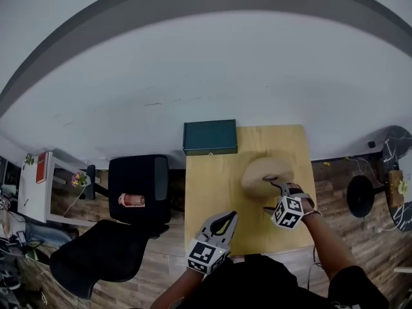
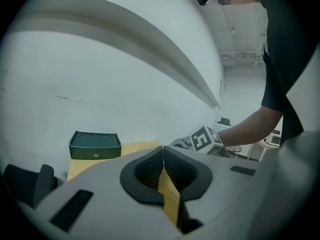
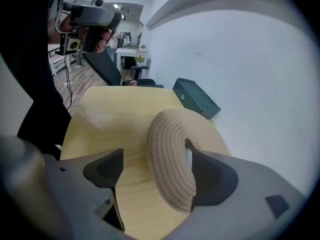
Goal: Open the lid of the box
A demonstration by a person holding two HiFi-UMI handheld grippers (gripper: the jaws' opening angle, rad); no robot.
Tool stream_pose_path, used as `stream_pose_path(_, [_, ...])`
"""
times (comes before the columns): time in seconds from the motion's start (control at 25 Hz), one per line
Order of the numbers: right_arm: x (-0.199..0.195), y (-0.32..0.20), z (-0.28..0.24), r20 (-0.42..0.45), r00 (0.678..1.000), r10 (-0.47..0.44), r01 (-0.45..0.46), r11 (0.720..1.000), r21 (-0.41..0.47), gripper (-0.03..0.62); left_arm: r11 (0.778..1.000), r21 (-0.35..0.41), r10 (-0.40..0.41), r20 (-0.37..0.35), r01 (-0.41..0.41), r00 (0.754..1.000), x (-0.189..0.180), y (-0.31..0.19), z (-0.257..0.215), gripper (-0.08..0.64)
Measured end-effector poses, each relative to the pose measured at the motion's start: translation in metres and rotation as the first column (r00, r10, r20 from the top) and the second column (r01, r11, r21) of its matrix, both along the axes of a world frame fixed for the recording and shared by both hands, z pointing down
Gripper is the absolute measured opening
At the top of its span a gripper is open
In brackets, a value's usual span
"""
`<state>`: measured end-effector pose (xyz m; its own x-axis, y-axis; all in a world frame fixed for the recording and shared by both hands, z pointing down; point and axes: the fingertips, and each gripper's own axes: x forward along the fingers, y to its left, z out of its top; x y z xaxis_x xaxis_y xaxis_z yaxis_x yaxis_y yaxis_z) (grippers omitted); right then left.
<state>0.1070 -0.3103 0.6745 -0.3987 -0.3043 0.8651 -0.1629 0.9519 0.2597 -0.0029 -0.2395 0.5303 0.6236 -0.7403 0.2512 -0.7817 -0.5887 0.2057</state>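
A dark green box (image 1: 210, 137) with a small metal clasp stands shut at the far edge of the wooden table (image 1: 209, 192); it also shows as the green box (image 2: 95, 145) and the green box (image 3: 196, 97). A round woven rope box (image 1: 267, 176) lies on the table's right half. My right gripper (image 1: 274, 185) points down at its near rim. In the right gripper view the right gripper (image 3: 157, 173) is open, with the woven rim (image 3: 172, 154) between its jaws: the right jaw is at the inner side and the left jaw stands apart. My left gripper (image 1: 226, 221) hovers shut over the near table edge, empty.
A black chair (image 1: 138, 179) with a small reddish can (image 1: 132, 200) on it stands left of the table, and another black chair (image 1: 103, 253) is nearer. A white wall runs right behind the table. A round black stand (image 1: 360, 195) is on the floor at the right.
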Motion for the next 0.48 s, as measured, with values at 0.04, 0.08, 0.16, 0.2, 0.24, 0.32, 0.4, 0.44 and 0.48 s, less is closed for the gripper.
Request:
stream_pose_path(0.04, [0.0,-0.002,0.003,-0.011,1.0,-0.013,0.012,1.0,-0.005,0.448,1.0,0.001,0.004,0.003,-0.004,1.0,0.002,0.001,0.001,0.021])
stream_pose_path(0.08, [0.0,-0.004,0.007,-0.022,0.999,-0.023,0.023,1.0,-0.01,0.448,1.0,-0.001,0.002,0.005,-0.002,1.0,0.003,0.002,0.003,0.021])
stream_pose_path(0.16, [0.0,-0.01,0.013,-0.042,0.998,-0.036,0.035,0.999,-0.025,0.446,1.0,-0.008,-0.012,0.005,0.012,1.0,0.002,0.002,0.005,0.021])
stream_pose_path(0.2, [0.0,-0.012,0.016,-0.051,0.998,-0.035,0.034,0.999,-0.036,0.445,1.0,-0.013,-0.022,0.004,0.022,1.0,0.001,0.002,0.007,0.021])
stream_pose_path(0.24, [0.0,-0.015,0.019,-0.058,0.998,-0.031,0.029,0.998,-0.048,0.443,0.999,-0.018,-0.031,0.003,0.031,1.0,0.001,0.001,0.008,0.021])
stream_pose_path(0.32, [0.0,-0.019,0.023,-0.073,0.997,-0.027,0.022,0.998,-0.065,0.442,0.998,-0.029,-0.048,0.005,0.048,0.999,-0.001,0.002,0.01,0.021])
stream_pose_path(0.4, [0.0,-0.019,0.028,-0.095,0.995,-0.041,0.034,0.997,-0.075,0.44,0.997,-0.039,-0.064,0.009,0.064,0.998,-0.004,0.003,0.013,0.021])
stream_pose_path(0.44, [0.0,-0.019,0.03,-0.105,0.993,-0.05,0.041,0.996,-0.082,0.438,0.996,-0.043,-0.072,0.01,0.073,0.997,-0.006,0.004,0.014,0.021])
stream_pose_path(0.48, [-0.001,-0.019,0.032,-0.114,0.992,-0.057,0.047,0.995,-0.087,0.434,0.996,-0.047,-0.081,0.01,0.081,0.997,-0.009,0.005,0.015,0.021])
